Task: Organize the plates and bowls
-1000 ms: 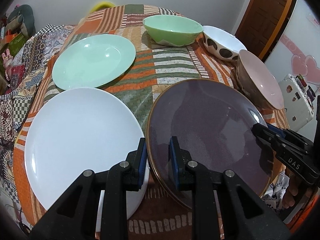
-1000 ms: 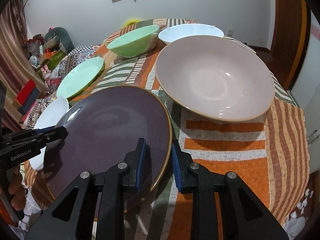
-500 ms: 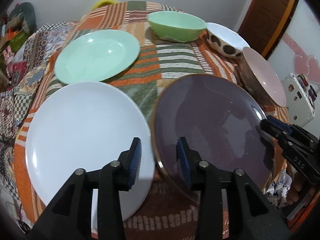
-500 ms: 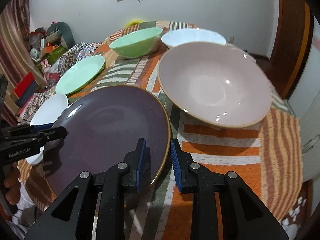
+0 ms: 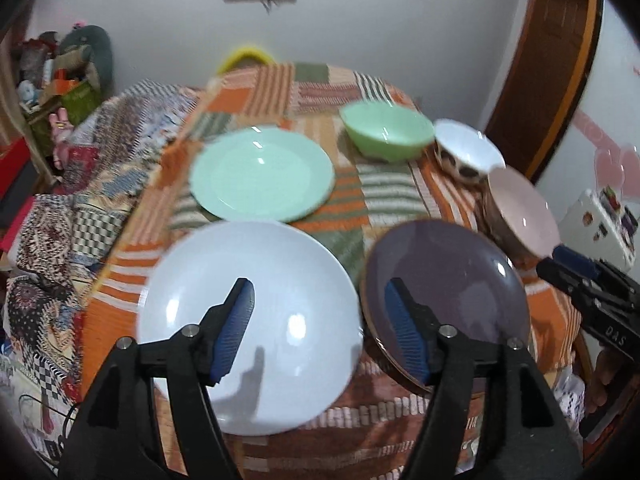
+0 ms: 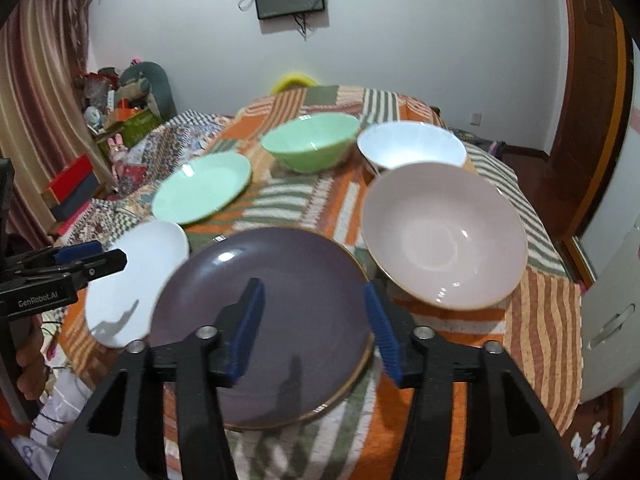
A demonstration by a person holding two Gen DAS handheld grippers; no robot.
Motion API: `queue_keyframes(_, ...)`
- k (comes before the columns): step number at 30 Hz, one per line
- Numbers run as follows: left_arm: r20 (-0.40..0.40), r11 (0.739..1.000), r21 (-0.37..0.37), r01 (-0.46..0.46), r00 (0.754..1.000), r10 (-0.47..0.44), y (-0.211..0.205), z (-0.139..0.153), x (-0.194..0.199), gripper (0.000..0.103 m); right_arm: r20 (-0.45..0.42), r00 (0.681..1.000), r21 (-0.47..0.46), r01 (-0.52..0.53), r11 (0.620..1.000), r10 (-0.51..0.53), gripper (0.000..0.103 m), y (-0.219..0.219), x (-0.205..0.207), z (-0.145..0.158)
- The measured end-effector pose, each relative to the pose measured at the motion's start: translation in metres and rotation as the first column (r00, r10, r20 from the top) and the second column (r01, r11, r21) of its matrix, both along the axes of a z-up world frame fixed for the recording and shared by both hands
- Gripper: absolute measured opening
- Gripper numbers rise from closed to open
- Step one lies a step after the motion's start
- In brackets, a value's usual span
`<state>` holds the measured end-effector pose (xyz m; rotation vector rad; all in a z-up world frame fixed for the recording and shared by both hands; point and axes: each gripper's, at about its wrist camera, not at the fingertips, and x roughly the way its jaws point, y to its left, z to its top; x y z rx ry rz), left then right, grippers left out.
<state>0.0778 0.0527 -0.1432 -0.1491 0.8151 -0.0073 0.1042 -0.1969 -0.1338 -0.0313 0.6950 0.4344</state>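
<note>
Fingers of the left gripper (image 5: 320,330) stand well apart, their jaws having just been opening, with nothing between them; they hang above the round white plate (image 5: 248,320) and the near rim of the round dark purple plate with a gold edge (image 5: 444,300). The right gripper (image 6: 316,330) is likewise spread, its jaws also just opened, empty, and poised over the purple plate's near right rim.

By my judgement the sorting has barely started. All 3 plates lie flat and separate on the orange, green and cream patchwork cloth (image 5: 360,196): the white plate at the near left, the purple plate just beside it on the right, and the pale green round plate (image 5: 262,174) behind the white one. The 3 bowls stand apart from the plates along the far right: a green bowl (image 6: 310,142), a white bowl with dark spots outside (image 6: 412,146) just beside it, and a large pink bowl with a brown outside (image 6: 444,236) near the purple plate. Nothing is stacked or nested yet, so gathering plates with plates and bowls with bowls remains.

Motion blur softens the cloth and rims in both views. Whether the pink bowl's rim touches the white bowl or the purple plate cannot be told. The purple plate's near edge is partly hidden behind the right gripper's fingers, and the table's near edge is cut off.
</note>
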Motion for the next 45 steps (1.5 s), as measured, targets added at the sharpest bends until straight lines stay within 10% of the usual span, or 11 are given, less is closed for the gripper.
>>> queue_keyframes(7, 0.071, 0.997, 0.006, -0.071, 0.995, 0.07, 0.039, 0.013, -0.011, 0.092, 0.037, 0.998, 0.005, -0.048, 0.999, 0.048, 0.069, 0.021, 0.001, 0.012)
queue_keyframes(15, 0.09, 0.982, 0.095, -0.163, 0.984, 0.155, 0.074, 0.002, -0.025, 0.094, 0.043, 0.994, -0.023, -0.104, 0.994, 0.105, 0.072, 0.055, 0.014, 0.013)
queue_keyframes(25, 0.019, 0.985, 0.032, -0.169, 0.985, 0.169, 0.11, -0.037, -0.029, 0.094, 0.0, 0.978, -0.104, -0.209, 0.973, 0.21, 0.072, 0.106, 0.039, -0.004)
queue_keyframes(37, -0.125, 0.99, -0.081, -0.118, 0.986, 0.107, 0.128, -0.082, -0.027, 0.04, -0.126, 0.934, -0.16, -0.351, 0.923, 0.333, 0.066, 0.156, 0.062, -0.033)
queue_keyframes(45, -0.213, 0.975, -0.167, -0.147, 0.971, 0.109, 0.132, -0.102, -0.03, 0.034, -0.216, 0.898, -0.207, -0.426, 0.881, 0.383, 0.037, 0.178, 0.073, -0.049)
